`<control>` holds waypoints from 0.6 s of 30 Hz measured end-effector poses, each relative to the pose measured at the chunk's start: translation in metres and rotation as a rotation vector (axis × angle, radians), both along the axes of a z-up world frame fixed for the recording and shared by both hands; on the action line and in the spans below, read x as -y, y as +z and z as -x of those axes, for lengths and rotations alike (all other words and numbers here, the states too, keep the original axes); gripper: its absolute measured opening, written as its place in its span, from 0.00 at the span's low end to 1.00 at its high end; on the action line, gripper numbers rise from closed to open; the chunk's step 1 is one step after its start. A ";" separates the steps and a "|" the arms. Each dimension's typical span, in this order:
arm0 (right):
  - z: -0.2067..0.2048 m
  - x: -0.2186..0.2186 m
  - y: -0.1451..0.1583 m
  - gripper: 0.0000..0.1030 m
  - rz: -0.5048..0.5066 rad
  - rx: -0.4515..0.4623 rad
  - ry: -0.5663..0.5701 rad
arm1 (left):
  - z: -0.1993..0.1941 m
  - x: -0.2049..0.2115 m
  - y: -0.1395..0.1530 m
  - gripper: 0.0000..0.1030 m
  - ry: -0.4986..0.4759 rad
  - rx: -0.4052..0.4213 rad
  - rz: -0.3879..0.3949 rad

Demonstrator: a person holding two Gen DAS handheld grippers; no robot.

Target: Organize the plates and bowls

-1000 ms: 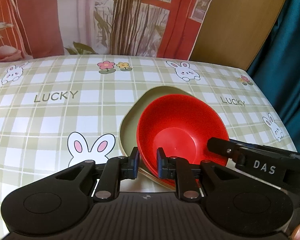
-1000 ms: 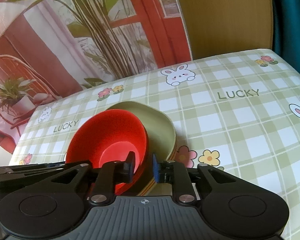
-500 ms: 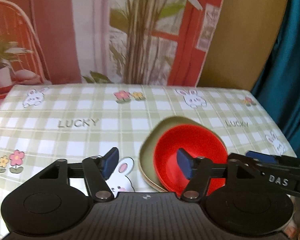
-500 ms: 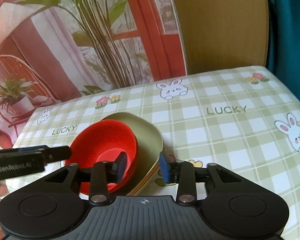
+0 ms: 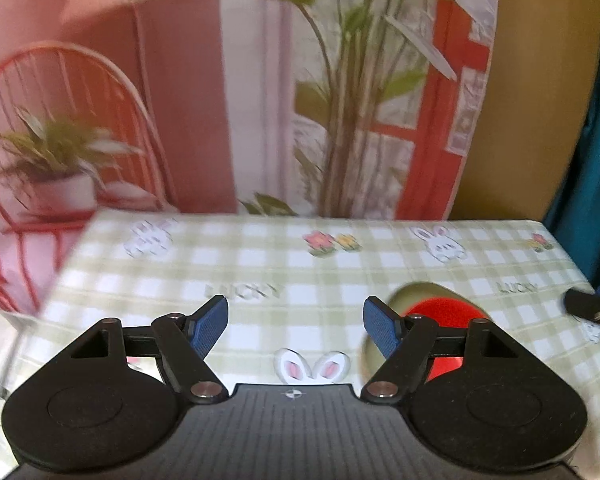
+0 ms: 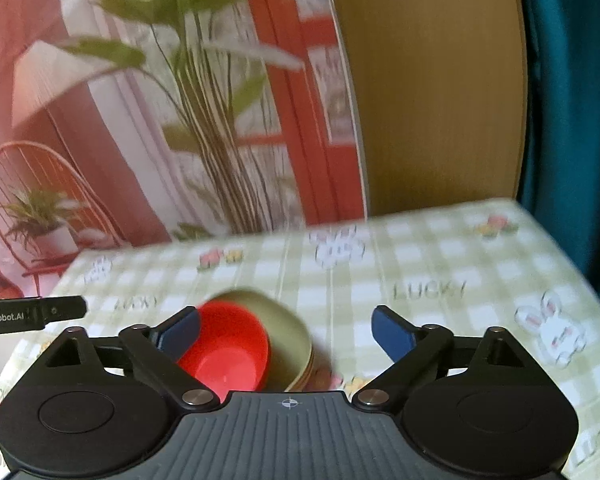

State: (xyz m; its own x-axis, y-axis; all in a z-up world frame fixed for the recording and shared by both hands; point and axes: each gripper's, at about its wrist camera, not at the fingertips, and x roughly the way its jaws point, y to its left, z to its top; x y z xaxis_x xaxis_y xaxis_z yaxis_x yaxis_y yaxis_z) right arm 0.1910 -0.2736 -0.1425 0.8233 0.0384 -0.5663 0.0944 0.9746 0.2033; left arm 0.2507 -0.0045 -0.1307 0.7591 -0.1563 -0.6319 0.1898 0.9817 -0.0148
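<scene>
Left gripper point(image 5: 296, 326) is spread wide, jaws just been opening, nothing btwn them but bare cloth point(image 5: 284, 276) w/ a bunny-ears print. Its blue pads point(image 5: 210, 328) touch nothing. Right gripper point(image 6: 286, 330) is likewise spread wide, jaws just been opening, empty; the gap frames cloth plus the near edge of the stack, but the pads aren't pressing on it.

Red bowl point(image 6: 226, 350) sits nested in the olive bowl point(image 6: 288, 336), both on the table, resting free of either gripper. Striped rims below the olive one suggest more dishes under it, count unclear. In the right view the stack lies low left-centre, partly behind the left finger. In the left view the red bowl point(image 5: 444, 312) and olive rim point(image 5: 414, 292) are partly hidden behind the right finger, off to the right of the gap.

Other gripper's black tip shows at each frame's edge, clear of the bowls. Both views are blurred.
</scene>
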 end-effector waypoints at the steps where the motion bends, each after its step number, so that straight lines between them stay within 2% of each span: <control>1: 0.003 0.002 0.007 0.91 0.011 0.017 0.001 | 0.002 -0.003 0.005 0.75 0.008 0.013 -0.007; 3: 0.006 0.004 0.017 0.97 0.027 0.035 0.005 | 0.007 -0.009 0.015 0.75 0.026 0.039 -0.020; 6: 0.010 0.007 0.033 0.99 0.041 0.044 0.009 | 0.016 -0.015 0.031 0.75 0.051 0.082 -0.036; 12: 0.028 0.007 0.060 1.00 0.053 0.077 -0.007 | 0.043 -0.015 0.068 0.75 0.070 0.169 -0.077; 18: 0.051 0.000 0.086 1.00 0.067 0.109 -0.006 | 0.081 -0.016 0.101 0.75 0.069 0.235 -0.065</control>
State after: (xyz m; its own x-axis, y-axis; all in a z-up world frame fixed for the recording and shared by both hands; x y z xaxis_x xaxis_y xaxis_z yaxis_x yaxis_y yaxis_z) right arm 0.1398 -0.2734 -0.0568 0.8801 -0.0013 -0.4748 0.0809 0.9858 0.1472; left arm 0.1701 0.0117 -0.0294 0.8940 -0.0634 -0.4435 0.1126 0.9899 0.0856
